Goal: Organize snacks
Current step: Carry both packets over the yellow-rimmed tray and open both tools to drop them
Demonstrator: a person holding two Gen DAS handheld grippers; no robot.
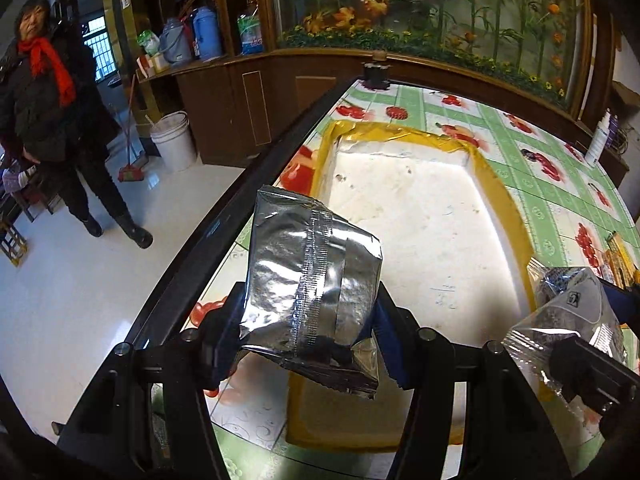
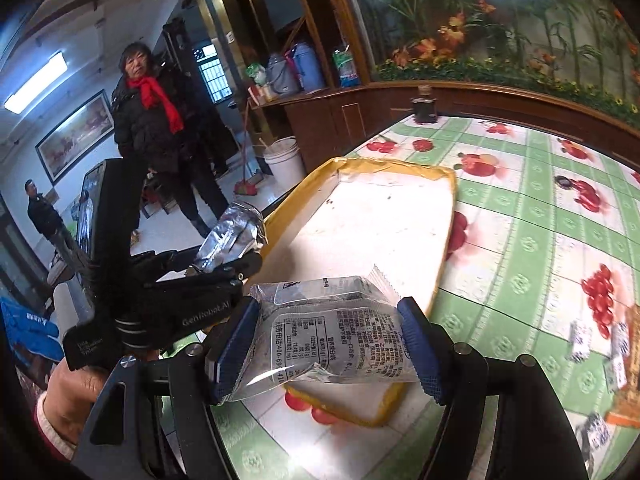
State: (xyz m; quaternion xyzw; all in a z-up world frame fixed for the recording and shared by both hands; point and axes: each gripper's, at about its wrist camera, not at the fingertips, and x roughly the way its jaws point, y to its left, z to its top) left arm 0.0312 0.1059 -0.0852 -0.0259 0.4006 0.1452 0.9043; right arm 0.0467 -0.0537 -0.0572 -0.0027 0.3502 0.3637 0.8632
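Left hand-held gripper pinches a silver foil packet; right hand-held gripper pinches a clear printed packet. Tray sits bare (nothing placed yet). More snack packets wait at the tabletop's right edge.

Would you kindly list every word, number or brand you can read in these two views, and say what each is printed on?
"GenRobot.AI": on the black body of the left gripper, in the right wrist view.
"400-69...": part of a number on the clear snack packet in the right gripper; the rest of its small print is too fine to read.
Small white lettering on the left gripper's handle: blurred.
The silver foil packet shows no text.
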